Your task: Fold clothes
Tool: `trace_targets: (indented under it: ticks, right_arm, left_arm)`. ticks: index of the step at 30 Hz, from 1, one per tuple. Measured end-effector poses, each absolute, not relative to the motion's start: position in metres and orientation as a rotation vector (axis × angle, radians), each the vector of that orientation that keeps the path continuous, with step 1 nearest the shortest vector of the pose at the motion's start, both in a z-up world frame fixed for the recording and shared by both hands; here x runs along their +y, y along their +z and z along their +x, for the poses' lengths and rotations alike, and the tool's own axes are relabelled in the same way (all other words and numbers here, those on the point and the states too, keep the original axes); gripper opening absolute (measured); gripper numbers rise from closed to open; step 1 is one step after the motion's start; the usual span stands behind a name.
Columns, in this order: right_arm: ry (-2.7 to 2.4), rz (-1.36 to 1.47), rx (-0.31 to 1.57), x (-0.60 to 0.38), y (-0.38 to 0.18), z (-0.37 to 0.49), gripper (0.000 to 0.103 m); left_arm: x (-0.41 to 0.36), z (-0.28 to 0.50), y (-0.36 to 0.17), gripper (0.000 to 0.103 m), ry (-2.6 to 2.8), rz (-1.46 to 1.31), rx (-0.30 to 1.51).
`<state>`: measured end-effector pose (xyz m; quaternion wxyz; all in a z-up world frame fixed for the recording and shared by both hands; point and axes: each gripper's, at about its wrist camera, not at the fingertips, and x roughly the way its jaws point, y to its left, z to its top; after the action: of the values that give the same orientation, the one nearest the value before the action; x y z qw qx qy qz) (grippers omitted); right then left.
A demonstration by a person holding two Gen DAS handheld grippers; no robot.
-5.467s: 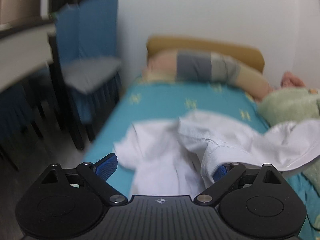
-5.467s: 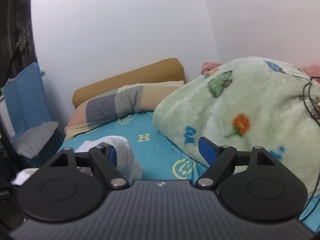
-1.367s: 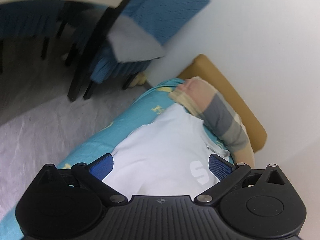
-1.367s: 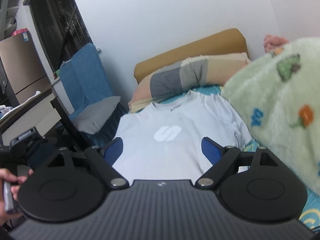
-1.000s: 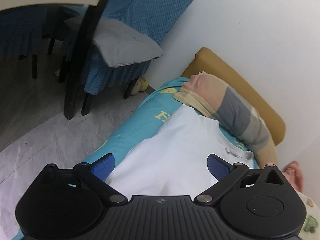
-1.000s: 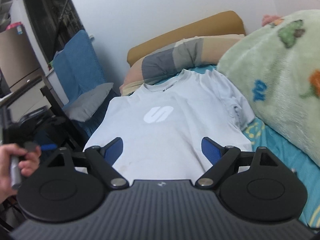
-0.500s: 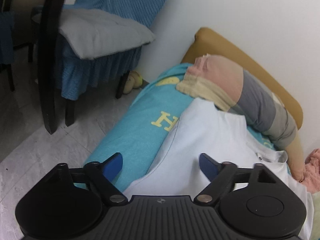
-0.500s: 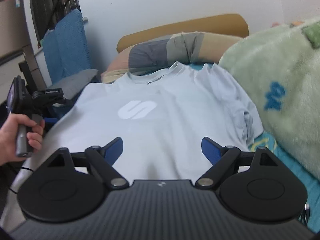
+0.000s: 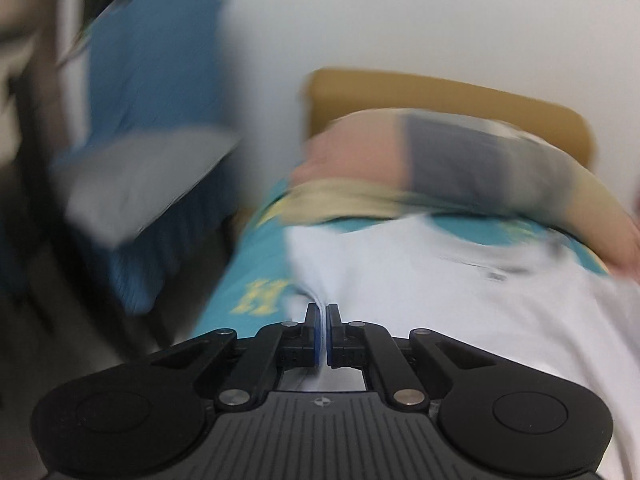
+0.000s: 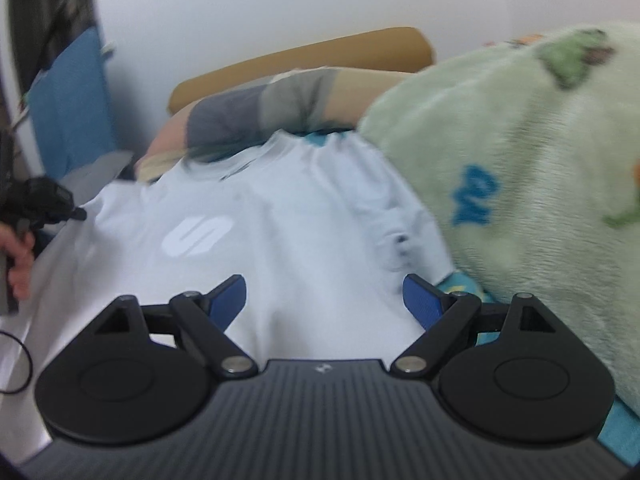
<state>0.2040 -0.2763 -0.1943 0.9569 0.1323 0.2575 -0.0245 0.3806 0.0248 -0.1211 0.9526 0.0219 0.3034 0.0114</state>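
Observation:
A white T-shirt (image 10: 288, 232) with a pale logo lies flat, front up, on the teal bed sheet (image 9: 256, 276), collar toward the pillow. My left gripper (image 9: 323, 316) is shut on the shirt's left edge (image 9: 316, 304), near the sleeve; the view is motion-blurred. It also shows in the right wrist view (image 10: 48, 204), held by a hand at the shirt's left side. My right gripper (image 10: 324, 296) is open and empty, low over the shirt's lower part. The shirt's right sleeve (image 10: 404, 236) is bunched beside the blanket.
A striped pillow (image 9: 460, 168) and tan headboard (image 9: 440, 92) lie beyond the collar. A green fleece blanket (image 10: 532, 168) is piled along the right. A blue chair with a grey cushion (image 9: 132, 172) stands left of the bed.
My left gripper has closed on the shirt's left edge and swung toward the headboard. My right gripper stays open and has moved slightly closer over the shirt.

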Motion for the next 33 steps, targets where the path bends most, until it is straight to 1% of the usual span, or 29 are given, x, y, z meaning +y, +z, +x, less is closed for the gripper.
trace_targets:
  ticks: [3, 7, 10, 11, 12, 14, 16, 18, 20, 23, 28, 29, 31, 32, 33]
  right_arm:
    - [-0.085, 0.318, 0.527, -0.287, -0.195, 0.203, 0.087]
    - [-0.089, 0.343, 0.533, -0.291, -0.199, 0.202, 0.087]
    - [-0.087, 0.35, 0.538, -0.292, -0.203, 0.202, 0.087]
    - [-0.088, 0.355, 0.541, -0.293, -0.204, 0.202, 0.087]
    - [-0.089, 0.361, 0.544, -0.293, -0.205, 0.203, 0.087]
    - [-0.091, 0.372, 0.549, -0.295, -0.206, 0.203, 0.087]
    - [-0.093, 0.383, 0.555, -0.296, -0.208, 0.203, 0.087]
    - [-0.091, 0.384, 0.552, -0.295, -0.207, 0.202, 0.087]
    - [-0.087, 0.381, 0.548, -0.293, -0.206, 0.2, 0.087]
    - [-0.083, 0.366, 0.548, -0.29, -0.207, 0.199, 0.087]
    - [-0.077, 0.317, 0.549, -0.282, -0.213, 0.199, 0.087]
    - [-0.075, 0.303, 0.55, -0.28, -0.215, 0.2, 0.087]
    - [-0.072, 0.274, 0.551, -0.276, -0.218, 0.201, 0.087]
    - [-0.07, 0.259, 0.549, -0.274, -0.219, 0.202, 0.087]
    - [-0.068, 0.243, 0.548, -0.272, -0.22, 0.202, 0.087]
  left_arm:
    - [-0.031, 0.373, -0.129, 0.003, -0.08, 0.166, 0.609]
    - [-0.066, 0.378, -0.16, 0.003, -0.122, 0.195, 0.684]
    - [-0.092, 0.381, -0.184, 0.007, -0.154, 0.218, 0.74]
    - [-0.093, 0.38, -0.185, 0.011, -0.168, 0.201, 0.749]
    - [-0.088, 0.379, -0.182, 0.027, -0.182, 0.168, 0.752]
    - [-0.069, 0.368, -0.17, 0.043, -0.217, 0.095, 0.744]
    - [-0.047, 0.357, -0.157, 0.049, -0.247, 0.01, 0.727]
    - [-0.023, 0.346, -0.143, 0.062, -0.26, -0.094, 0.696]
    - [0.005, 0.343, -0.137, 0.067, -0.233, -0.181, 0.675]
    - [0.038, 0.352, -0.141, 0.076, -0.102, -0.235, 0.672]
    - [0.083, 0.389, -0.167, 0.075, 0.021, -0.436, 0.708]
    - [0.087, 0.395, -0.171, 0.073, 0.011, -0.476, 0.714]
    - [0.088, 0.405, -0.177, 0.065, -0.009, -0.493, 0.714]
    - [0.088, 0.409, -0.179, 0.046, -0.02, -0.489, 0.716]
    - [0.088, 0.411, -0.18, 0.02, -0.031, -0.48, 0.72]
